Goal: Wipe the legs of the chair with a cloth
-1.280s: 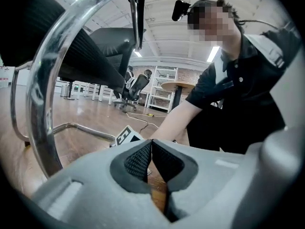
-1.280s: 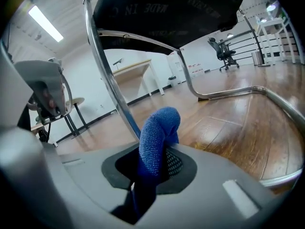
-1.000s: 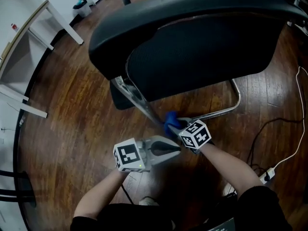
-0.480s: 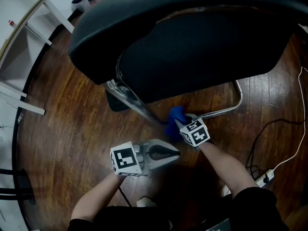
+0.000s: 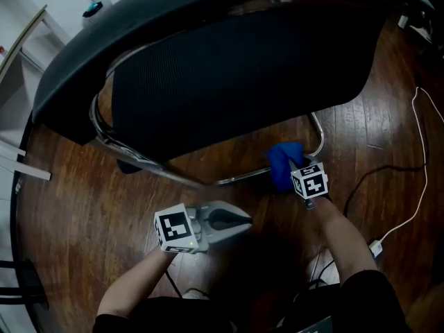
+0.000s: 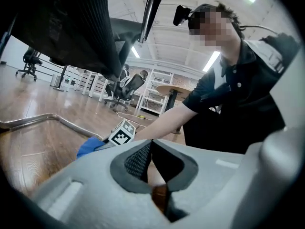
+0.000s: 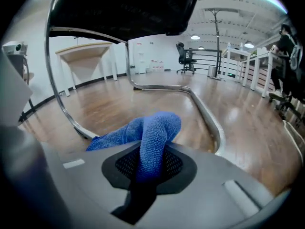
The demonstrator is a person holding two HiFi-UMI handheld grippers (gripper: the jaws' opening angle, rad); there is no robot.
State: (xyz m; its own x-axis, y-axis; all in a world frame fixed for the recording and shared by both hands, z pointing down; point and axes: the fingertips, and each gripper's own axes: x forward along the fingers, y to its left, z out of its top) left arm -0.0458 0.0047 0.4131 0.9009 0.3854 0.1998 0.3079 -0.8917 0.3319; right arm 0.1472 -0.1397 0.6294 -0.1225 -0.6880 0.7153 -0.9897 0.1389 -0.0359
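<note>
**Your clothing and rig**

You wear a black short-sleeved polo shirt (image 6: pixel 228 94), and a small black camera (image 6: pixel 181 14) sits on your head. Your left gripper (image 5: pixel 243 221) has a pale grey moulded shell with black, mesh-textured pads. Your right gripper (image 5: pixel 297 174) looks a darker grey. The left cube (image 5: pixel 173 229) and the right cube (image 5: pixel 310 179) are white, printed with black square markers.

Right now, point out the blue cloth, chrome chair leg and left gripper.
blue cloth (image 7: pixel 159 128): right gripper view, folded top
chrome chair leg (image 7: pixel 211 124): right gripper view, rail
left gripper (image 5: pixel 248 220): head view, between fingertips
</note>
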